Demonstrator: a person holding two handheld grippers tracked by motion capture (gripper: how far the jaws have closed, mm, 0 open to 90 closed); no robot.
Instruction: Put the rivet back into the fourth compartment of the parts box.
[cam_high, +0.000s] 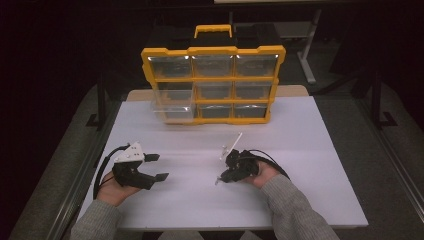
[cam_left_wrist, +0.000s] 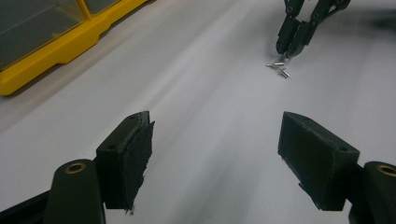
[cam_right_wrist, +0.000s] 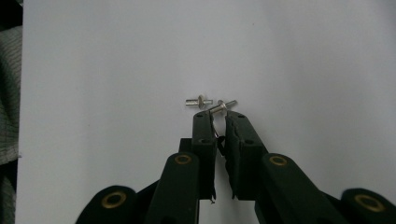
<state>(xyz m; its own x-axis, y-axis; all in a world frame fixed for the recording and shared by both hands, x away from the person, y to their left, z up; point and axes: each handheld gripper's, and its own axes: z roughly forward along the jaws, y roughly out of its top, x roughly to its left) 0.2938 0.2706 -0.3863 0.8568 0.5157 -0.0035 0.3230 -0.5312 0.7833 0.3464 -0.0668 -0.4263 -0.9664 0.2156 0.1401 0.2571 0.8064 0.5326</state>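
Near edge of the white desk (cam_high: 300, 200): left tongs (cam_high: 159, 167) lie low on the desk, jaws wide apart, nothing between them, well apart from the work. Right tongs (cam_right_wrist: 219, 114) are nearly together at the tips, pinching at one of two small metal rivets (cam_right_wrist: 219, 106); its thin stem seems to run down between the pads, though the grip is hard to confirm at this size. The second rivet (cam_right_wrist: 198, 101) lies on the desk just beside, touching or almost touching the first.

Risks: the grip is at the very tips on a thin round pin, so it may slip or flick out on lift. The neighbour rivet may get nudged and roll off.

Farther back stands the yellow organizer (cam_high: 214, 85), one lower-left drawer (cam_high: 172, 107) pulled out. A rivet dropped on the way there could bounce off the desk.
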